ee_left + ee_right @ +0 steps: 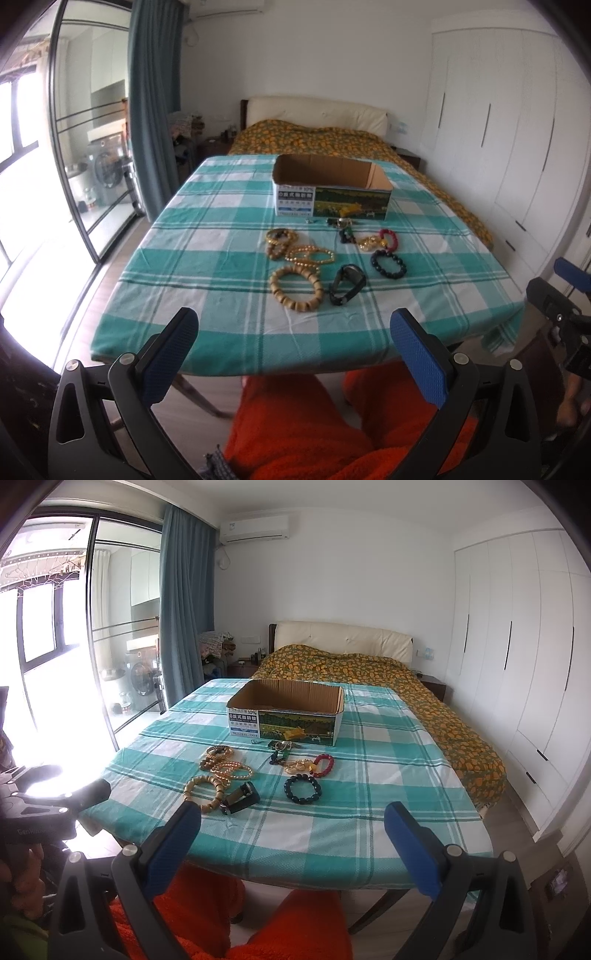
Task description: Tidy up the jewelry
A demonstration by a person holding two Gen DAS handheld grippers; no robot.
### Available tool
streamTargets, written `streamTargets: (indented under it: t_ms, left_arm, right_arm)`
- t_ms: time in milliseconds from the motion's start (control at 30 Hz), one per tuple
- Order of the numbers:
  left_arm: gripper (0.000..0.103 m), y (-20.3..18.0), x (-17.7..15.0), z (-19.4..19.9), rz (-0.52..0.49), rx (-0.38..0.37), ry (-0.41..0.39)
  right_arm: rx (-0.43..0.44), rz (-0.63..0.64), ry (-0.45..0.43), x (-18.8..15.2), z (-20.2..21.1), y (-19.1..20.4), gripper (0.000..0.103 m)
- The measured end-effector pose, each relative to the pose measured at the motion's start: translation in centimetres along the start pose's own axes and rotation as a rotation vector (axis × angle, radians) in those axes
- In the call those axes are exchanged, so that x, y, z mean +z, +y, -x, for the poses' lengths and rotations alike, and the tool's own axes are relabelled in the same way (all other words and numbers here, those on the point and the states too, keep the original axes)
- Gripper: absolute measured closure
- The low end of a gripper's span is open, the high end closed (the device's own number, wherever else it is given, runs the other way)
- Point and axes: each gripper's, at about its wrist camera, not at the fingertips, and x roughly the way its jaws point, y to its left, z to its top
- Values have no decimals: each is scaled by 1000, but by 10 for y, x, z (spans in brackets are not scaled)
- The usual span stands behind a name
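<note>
An open cardboard box stands on the checked tablecloth. In front of it lie several bracelets: a wooden bead one, gold bead ones, a black bead one, a red one, and a black watch. My left gripper is open and empty before the table's near edge. My right gripper is open and empty, also short of the jewelry.
A bed with a yellow patterned cover lies behind the table. White wardrobes stand right, a glass door and blue curtain left. My orange-clad legs are below the table edge.
</note>
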Motion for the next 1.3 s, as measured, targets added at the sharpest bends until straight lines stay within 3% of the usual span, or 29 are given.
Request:
streamTargets:
  t_ms: [367,600,1300]
  left_arm:
    - [0,0,4,-13,9,-46,8]
    - [0,2,15,-20,-24,10,-40]
    - [0,29,29,-86,26,53,68]
  right_arm:
    - [18,-29,38,4,-23,-10,2]
    - [24,-36,57,9,-39,-15,2]
    - [12,-66,100,26,-84,-46,2]
